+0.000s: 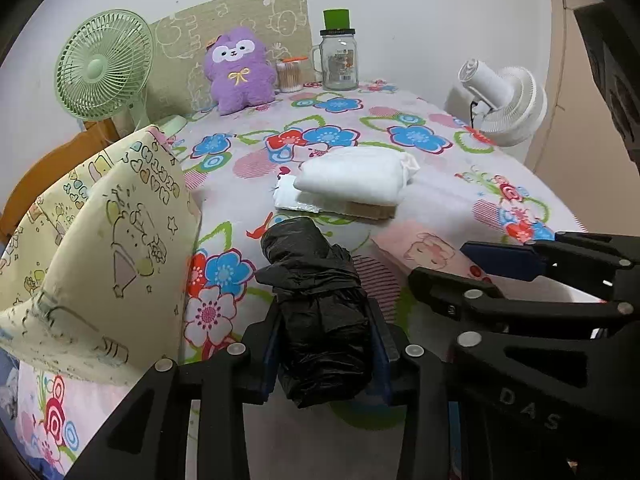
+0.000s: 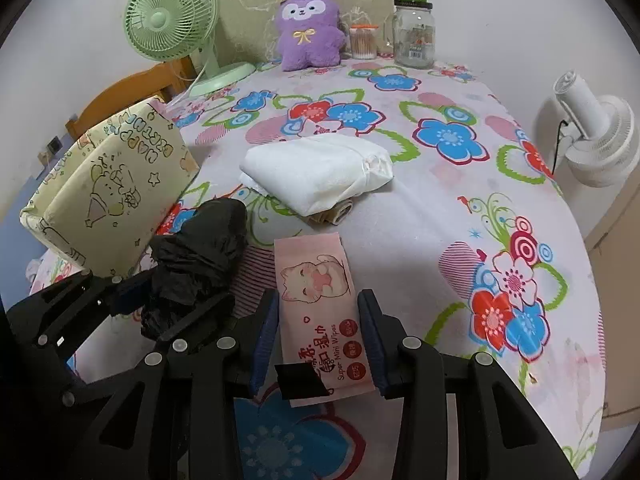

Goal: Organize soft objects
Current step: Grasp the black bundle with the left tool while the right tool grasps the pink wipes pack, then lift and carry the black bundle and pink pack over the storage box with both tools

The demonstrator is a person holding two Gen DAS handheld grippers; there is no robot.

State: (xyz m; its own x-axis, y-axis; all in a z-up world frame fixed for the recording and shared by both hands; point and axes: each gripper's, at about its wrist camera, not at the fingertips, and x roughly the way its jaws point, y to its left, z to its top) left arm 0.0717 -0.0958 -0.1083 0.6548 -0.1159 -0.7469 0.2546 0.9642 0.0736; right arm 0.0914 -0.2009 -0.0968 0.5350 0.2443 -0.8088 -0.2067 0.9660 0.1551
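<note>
**Soft objects on a floral tablecloth, one in each gripper**

Black plastic bag bundle, crumpled, lies on the floral tablecloth with the left gripper clamped on it, pads pressing both sides. Pink wet-wipes pack lies flat just right of the bundle; the right gripper straddles it, pads at both long edges, though whether they press cannot be told. Yellow fabric box stands at the left table edge. Folded white cloth rests mid-table; a purple plush toy sits at the back.
</note>
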